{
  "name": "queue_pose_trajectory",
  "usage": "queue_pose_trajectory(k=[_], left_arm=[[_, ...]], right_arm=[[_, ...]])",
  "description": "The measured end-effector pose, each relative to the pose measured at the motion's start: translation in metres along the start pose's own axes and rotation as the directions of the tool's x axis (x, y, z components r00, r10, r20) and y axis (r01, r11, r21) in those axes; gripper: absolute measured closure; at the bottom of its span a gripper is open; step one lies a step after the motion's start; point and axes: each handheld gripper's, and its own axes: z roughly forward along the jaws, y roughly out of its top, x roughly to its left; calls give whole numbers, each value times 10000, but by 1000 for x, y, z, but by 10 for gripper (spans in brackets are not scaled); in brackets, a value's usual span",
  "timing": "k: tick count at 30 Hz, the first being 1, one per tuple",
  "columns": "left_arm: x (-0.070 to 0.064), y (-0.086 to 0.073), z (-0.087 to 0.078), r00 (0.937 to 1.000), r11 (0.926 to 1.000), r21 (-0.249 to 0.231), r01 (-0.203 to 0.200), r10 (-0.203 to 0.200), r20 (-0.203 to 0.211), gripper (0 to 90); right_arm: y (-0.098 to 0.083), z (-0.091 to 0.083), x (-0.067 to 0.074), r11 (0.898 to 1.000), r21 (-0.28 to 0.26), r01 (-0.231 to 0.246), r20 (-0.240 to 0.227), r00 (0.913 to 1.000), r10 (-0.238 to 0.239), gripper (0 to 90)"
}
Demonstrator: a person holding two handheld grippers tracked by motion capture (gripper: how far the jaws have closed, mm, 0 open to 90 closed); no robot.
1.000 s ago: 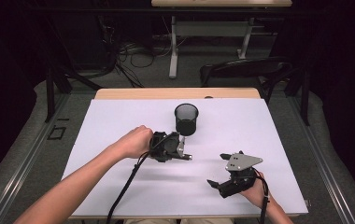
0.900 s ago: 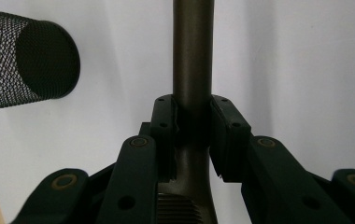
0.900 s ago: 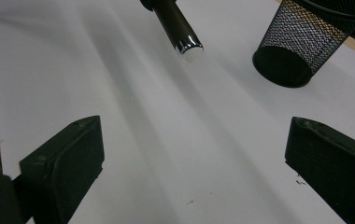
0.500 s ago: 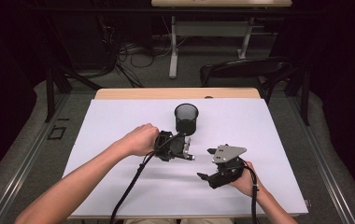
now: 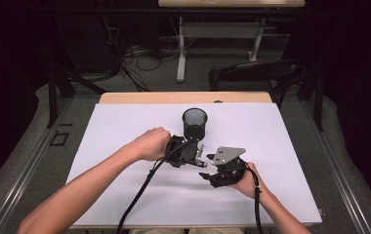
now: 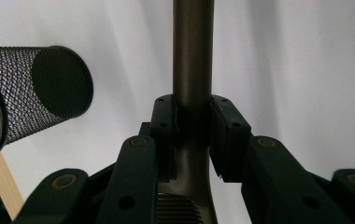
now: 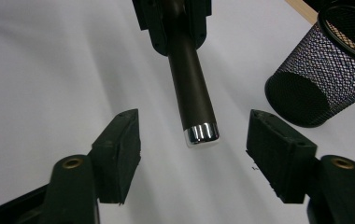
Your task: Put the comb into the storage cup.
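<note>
My left gripper point(image 5: 199, 157) is shut on a dark brown pen point(image 6: 192, 70), gripped at mid-barrel. The pen lies level above the white sheet, and its silver end point(image 7: 202, 133) points at my right gripper point(image 7: 193, 122). The right gripper's jaws have just been closing. They stand open on either side of that silver end, with a gap on both sides and no pad touching it. In the high view the right gripper point(image 5: 208, 168) sits just right of the left one. A black mesh cup point(image 5: 195, 123) stands upright just behind them.
The white sheet point(image 5: 125, 126) covers the table, with a wooden edge point(image 5: 183, 97) at the far side. A black chair point(image 5: 257, 73) and cables lie beyond the table. A cable trails from each gripper toward the near edge.
My right gripper has moved left across the sheet toward the left gripper, and its jaws have narrowed around the pen's end. The left hand has barely shifted.
</note>
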Motion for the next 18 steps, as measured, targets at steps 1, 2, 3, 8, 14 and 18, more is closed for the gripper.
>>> queue_pose_trajectory(k=[1, 2, 3, 8, 14, 18], left_arm=[[0, 1, 0, 10000, 10000, 50, -45, 45, -19, 728], [1, 1, -1, 10000, 9999, 63, -81, 81, 37, 728], [1, 2, -1, 10000, 9999, 58, -88, 88, 1, 728], [3, 4, -4, 9998, 9998, 93, -183, 183, -59, 728], [4, 7, -4, 9989, 9988, 226, -424, 428, -193, 728], [3, 9, -3, 9987, 9991, 162, -392, 397, -315, 727]], right_arm=[[1, 1, -1, 10000, 22, 33, -4, 10000, -33, 382], [1, 2, -2, 10000, 67, -16, 6, 10000, 16, 406], [2, 2, -3, 10000, 63, 20, -38, 10000, -20, 406], [3, 6, -4, 9999, 111, 38, -20, 10000, -38, 472], [6, 9, -5, 9998, 180, 64, 14, 10000, -64, 552], [7, 10, -5, 9998, 170, 66, 48, 10000, -67, 598]])
